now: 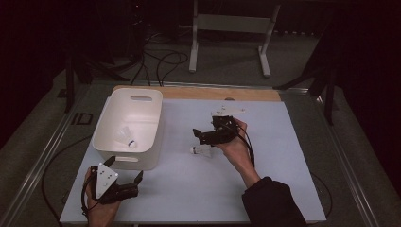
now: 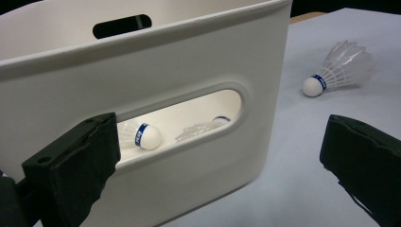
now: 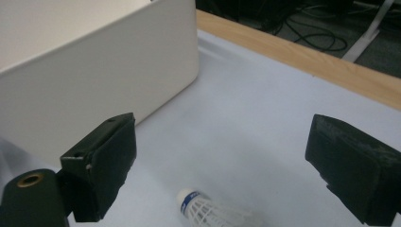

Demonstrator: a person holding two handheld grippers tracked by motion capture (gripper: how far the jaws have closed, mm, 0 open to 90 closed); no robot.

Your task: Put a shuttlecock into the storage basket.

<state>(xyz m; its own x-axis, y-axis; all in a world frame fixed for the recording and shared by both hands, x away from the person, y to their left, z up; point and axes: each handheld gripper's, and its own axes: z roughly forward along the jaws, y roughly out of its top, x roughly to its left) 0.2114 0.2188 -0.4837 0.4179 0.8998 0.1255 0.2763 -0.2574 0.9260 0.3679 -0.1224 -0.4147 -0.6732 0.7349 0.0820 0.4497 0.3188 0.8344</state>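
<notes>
While the right gripper (image 1: 201,135) hangs wide open just over a shuttlecock (image 1: 200,150) on the table (image 1: 265,189), nothing is held. The left gripper (image 1: 125,172) waits open beside the white bin (image 1: 153,118).

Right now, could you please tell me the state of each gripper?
Left gripper: open, holding nothing.
Right gripper: open, above the shuttlecock, not gripping it.

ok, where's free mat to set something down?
Bare mat right of the right gripper out to the mat's edge, and the near strip between the left gripper and the sleeve. Crowded: around the tub and the loose shuttlecock.
</notes>
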